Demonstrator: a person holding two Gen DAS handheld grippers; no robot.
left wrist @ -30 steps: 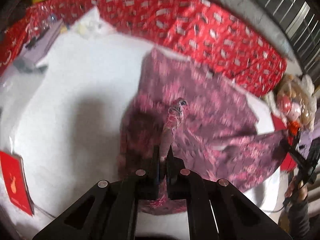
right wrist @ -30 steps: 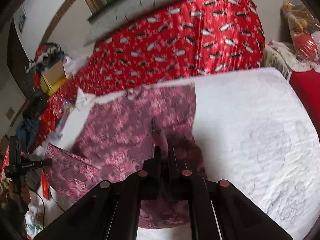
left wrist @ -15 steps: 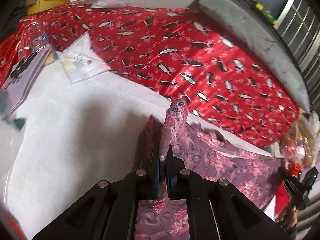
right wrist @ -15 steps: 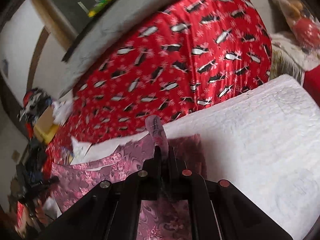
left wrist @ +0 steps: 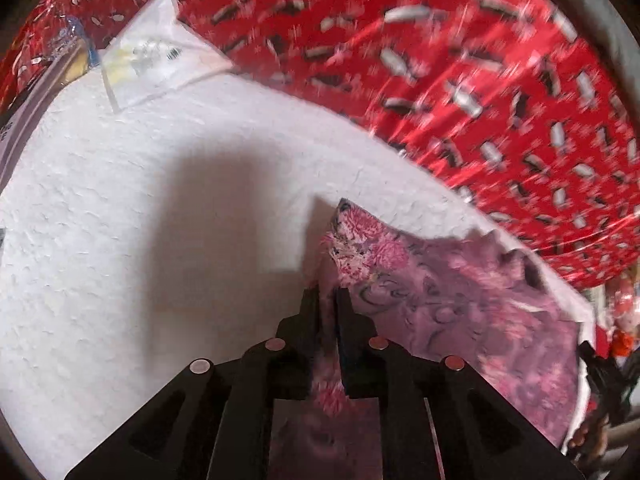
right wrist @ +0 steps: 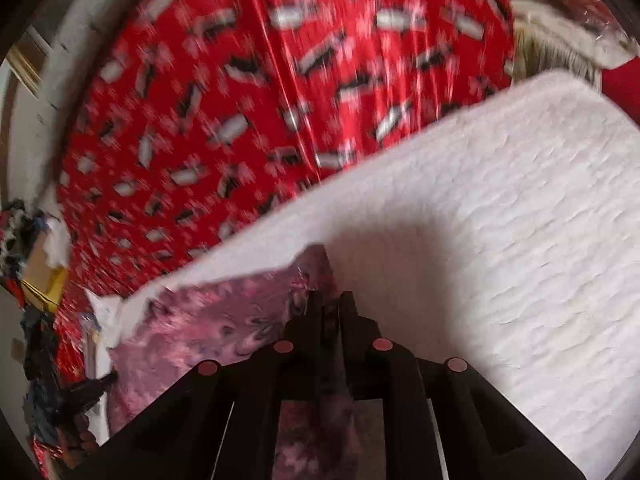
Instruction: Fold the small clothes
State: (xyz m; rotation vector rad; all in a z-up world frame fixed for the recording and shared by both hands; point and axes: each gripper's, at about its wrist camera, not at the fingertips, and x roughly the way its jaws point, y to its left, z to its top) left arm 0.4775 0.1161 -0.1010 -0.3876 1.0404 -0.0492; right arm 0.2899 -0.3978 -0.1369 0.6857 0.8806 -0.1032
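Left wrist view: left gripper (left wrist: 329, 300) clamped on pink-purple floral cloth garment (left wrist: 460, 304); right gripper (right wrist: 331, 304) likewise pinching its corner; carried forward since a second ago, now draped near far edge of white textured mat (left wrist: 160, 220); fold nearly laid.

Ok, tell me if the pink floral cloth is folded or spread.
Cannot tell: the pink floral cloth lies mostly flat on the white cover, its near part hidden; both tools pinch its far corners.
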